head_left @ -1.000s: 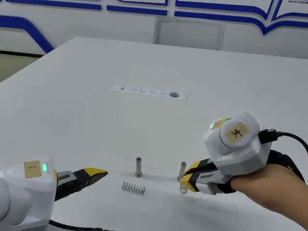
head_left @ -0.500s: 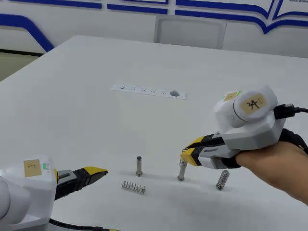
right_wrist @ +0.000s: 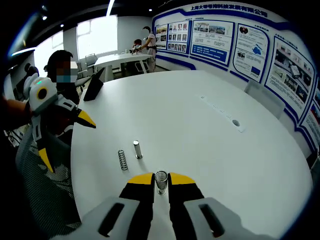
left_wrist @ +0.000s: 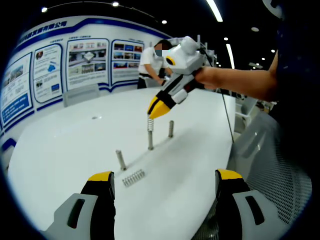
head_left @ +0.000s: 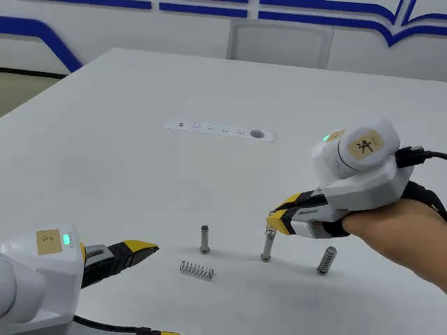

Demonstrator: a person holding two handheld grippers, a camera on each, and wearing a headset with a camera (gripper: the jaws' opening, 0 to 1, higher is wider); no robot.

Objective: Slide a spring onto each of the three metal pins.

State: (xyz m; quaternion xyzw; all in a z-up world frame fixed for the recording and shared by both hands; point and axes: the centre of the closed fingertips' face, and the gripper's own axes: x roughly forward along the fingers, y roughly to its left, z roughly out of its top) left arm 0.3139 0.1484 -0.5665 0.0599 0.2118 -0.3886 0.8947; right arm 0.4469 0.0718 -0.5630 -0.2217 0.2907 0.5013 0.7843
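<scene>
Over middle pin [head_left: 267, 248] — right tongs [head_left: 274, 220] near-level, gripping spring [right_wrist: 161, 181] | left tongs [left_wrist: 165, 176] low, parted

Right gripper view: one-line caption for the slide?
Right gripper holds a spring in its jaws; beyond, a bare pin and a loose spring on the table.

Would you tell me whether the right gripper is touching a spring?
Touching: in the right gripper view, the right gripper pinches the spring between its yellow tips.
</scene>
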